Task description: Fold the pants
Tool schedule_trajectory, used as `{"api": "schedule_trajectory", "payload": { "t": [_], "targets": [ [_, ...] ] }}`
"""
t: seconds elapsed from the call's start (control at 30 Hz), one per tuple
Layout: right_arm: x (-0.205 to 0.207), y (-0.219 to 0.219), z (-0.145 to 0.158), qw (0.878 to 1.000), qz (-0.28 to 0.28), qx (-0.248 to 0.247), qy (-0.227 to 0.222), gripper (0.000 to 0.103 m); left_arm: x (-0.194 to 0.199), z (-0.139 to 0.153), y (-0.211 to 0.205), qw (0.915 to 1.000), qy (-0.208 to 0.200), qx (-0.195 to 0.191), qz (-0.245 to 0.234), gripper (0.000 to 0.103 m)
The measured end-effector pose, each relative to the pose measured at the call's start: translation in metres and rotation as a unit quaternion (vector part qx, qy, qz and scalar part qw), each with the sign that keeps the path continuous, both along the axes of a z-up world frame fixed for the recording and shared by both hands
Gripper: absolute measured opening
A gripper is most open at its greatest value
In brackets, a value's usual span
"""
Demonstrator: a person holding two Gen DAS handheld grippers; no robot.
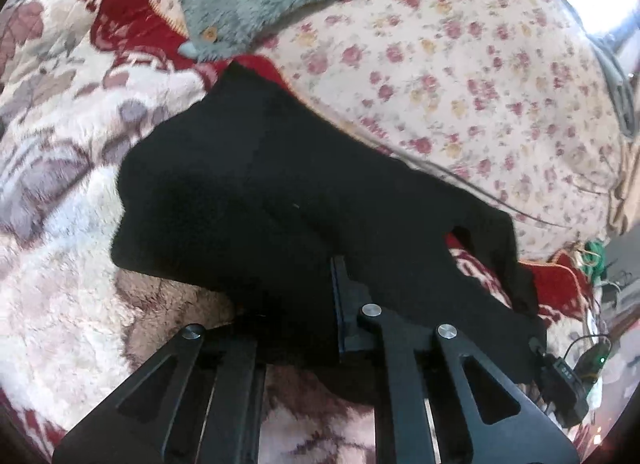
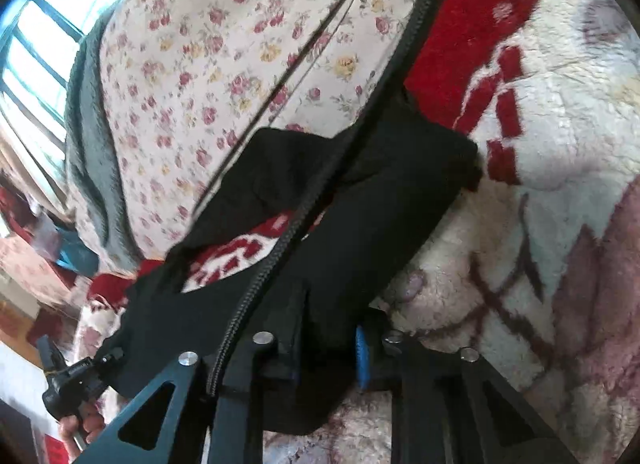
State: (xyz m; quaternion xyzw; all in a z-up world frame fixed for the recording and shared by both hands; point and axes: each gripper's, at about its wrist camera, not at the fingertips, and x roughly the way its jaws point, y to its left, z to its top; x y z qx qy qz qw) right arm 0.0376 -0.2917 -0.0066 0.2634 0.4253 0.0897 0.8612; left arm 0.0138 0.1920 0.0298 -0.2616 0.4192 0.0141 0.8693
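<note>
A: Where are the black pants (image 1: 256, 191)?

B: On the red-and-cream fleece blanket (image 1: 60, 191), beside the floral quilt (image 1: 460, 75); the near edge is lifted.

A: Grips?

B: The left hand-held gripper (image 1: 316, 316) is clenched on that edge; the right hand-held gripper (image 2: 328, 352) pinches it too, blue pads against cloth.

A: Handling?

B: Soft, light, limp, I'd judge; it will sag between holds, so take corners or the waistband.

Black pants (image 1: 240, 191) lie bunched on the fleecy red-and-white blanket (image 1: 60, 167), near edge lifted, a leg trailing sideways.
</note>
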Motion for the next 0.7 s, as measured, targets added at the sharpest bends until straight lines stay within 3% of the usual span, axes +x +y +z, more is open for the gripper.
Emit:
{"api": "schedule_trajectory", "payload": {
  "t": [0.13,0.3,0.43,0.57,0.63,0.7],
  "targets": [
    [-0.02,0.012,0.025,0.999,0.014,-0.02,-0.031,0.014,-0.015,0.021,0.003,0.9995,-0.023,0.011,-0.02,0.009],
    [-0.052,0.032,0.045,0.998,0.041,-0.026,-0.028,0.014,-0.051,0.037,0.028,0.9991,-0.034,0.015,-0.022,0.009],
    [-0.083,0.06,0.048,0.996,0.079,-0.032,-0.005,0.014,-0.078,0.026,0.06,0.9996,-0.01,0.027,-0.004,0.009],
    [-0.104,0.068,0.036,0.994,0.108,0.016,0.021,0.023,-0.092,0.004,0.083,0.9996,0.016,0.021,0.013,0.009],
    [-0.114,0.056,0.028,0.995,0.092,0.006,0.039,0.033,-0.093,-0.002,0.081,0.9992,0.026,0.029,0.005,0.01],
    [-0.117,0.038,0.026,0.997,0.071,0.0,0.044,0.033,-0.095,0.001,0.072,0.9981,0.025,0.056,0.002,0.011]
  ]
}}
